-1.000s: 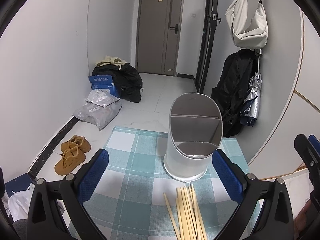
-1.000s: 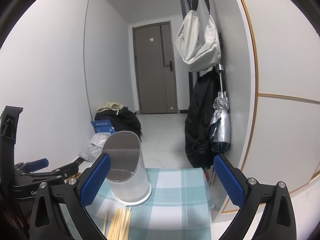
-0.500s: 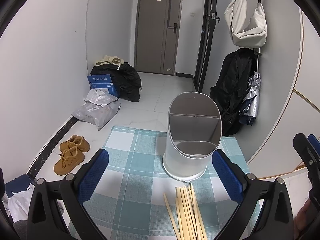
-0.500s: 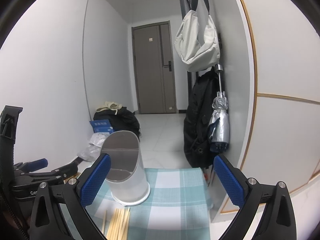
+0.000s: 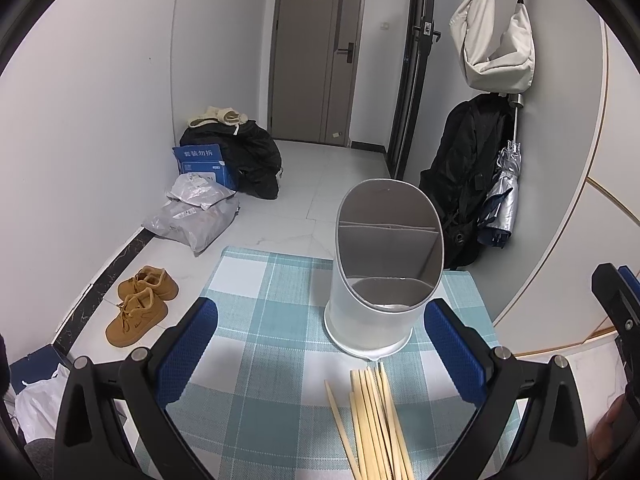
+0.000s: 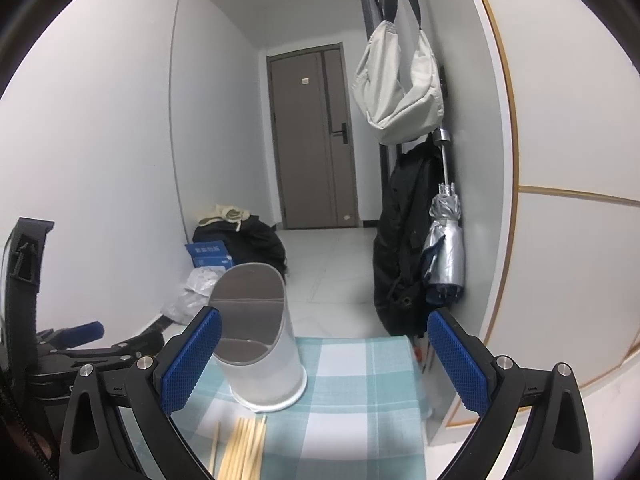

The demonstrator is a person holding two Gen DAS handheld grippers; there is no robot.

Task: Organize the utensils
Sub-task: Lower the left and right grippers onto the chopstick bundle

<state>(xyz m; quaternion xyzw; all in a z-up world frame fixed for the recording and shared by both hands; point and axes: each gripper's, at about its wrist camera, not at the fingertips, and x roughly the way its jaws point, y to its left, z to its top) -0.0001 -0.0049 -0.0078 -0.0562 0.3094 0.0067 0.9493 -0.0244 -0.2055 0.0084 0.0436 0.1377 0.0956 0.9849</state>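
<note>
A loose bundle of bamboo chopsticks (image 5: 374, 424) is laid on the checked cloth (image 5: 260, 320), just before the upright white holder (image 5: 380, 280). They are judged light, stiff and prone to rolling, best pinched mid-length. The left gripper (image 5: 320, 354) and right gripper (image 6: 316, 356) are spread wide and empty. Nothing is seen between them and the sticks.

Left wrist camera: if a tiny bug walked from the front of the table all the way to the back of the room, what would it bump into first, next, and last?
Chopsticks → utensil holder → bare white floor tiles → grey door at the far end.
</note>
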